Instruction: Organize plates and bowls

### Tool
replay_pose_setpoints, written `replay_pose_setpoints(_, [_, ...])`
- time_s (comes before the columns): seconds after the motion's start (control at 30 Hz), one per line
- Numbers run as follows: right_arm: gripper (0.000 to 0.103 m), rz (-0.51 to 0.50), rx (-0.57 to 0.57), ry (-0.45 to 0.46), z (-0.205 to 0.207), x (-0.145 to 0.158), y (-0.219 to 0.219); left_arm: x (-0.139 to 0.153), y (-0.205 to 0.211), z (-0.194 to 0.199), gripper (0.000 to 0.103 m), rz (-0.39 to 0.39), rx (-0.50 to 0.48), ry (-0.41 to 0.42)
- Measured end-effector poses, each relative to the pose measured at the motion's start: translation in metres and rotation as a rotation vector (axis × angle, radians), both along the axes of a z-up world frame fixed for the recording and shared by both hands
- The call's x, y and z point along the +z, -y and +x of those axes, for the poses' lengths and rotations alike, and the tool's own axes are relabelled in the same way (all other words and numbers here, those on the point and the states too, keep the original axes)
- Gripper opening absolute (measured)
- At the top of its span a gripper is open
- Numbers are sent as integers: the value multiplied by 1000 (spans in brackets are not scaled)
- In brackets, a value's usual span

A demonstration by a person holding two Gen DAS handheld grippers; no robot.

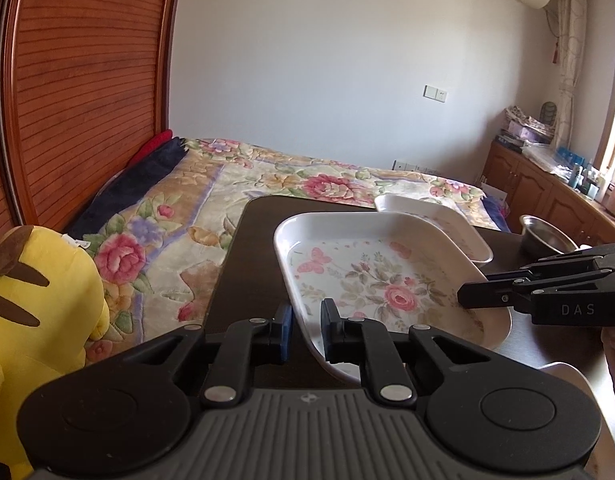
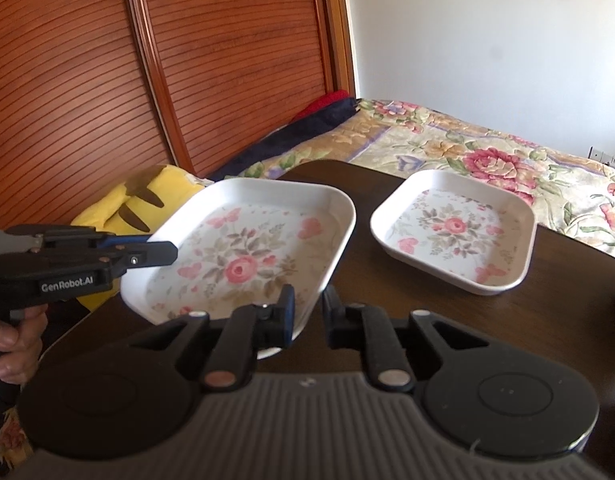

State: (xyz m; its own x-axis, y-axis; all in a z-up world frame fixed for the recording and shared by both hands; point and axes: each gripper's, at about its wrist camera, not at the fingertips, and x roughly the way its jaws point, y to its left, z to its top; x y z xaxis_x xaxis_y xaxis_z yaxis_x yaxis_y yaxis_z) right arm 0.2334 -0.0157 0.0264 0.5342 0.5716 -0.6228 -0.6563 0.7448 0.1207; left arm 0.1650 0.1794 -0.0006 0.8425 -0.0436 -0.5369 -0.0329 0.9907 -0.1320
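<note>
The bed (image 1: pixel 267 184) with its flowered blanket fills the far side of the room, and the dark table (image 2: pixel 427 280) stands in front of it; a yellow plush toy (image 1: pixel 35 312) sits off the table's left edge. On the table I have two white flowered plates; the bigger plate (image 2: pixel 243 248) is nearest me and looks raised and tilted, its left part hanging out past the table's left edge; the smaller plate (image 2: pixel 455 228) lies flat to the right and farther off, apart from the first; a steel bowl (image 1: pixel 547 236) sits at the far right.

My left gripper (image 1: pixel 307 328) straddles the bigger plate's near-left rim, fingers a little apart with the rim between them; my right gripper (image 2: pixel 309 312) sits at its near-right rim, left finger over the inside, right finger outside; whether either pad really presses the rim I cannot tell.

I judge the step to be carrying the big plate over to stack it with the small one; to do it well I should keep both grips level so the plate does not tip; move both hands together; bring it squarely over the small plate; lower gently; let go only once it rests.
</note>
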Motion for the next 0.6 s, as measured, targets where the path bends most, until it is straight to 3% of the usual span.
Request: replay_pose_setpoints(0.6, [17, 31, -77, 54, -47, 14, 63, 20, 60, -34, 15, 26, -87, 36])
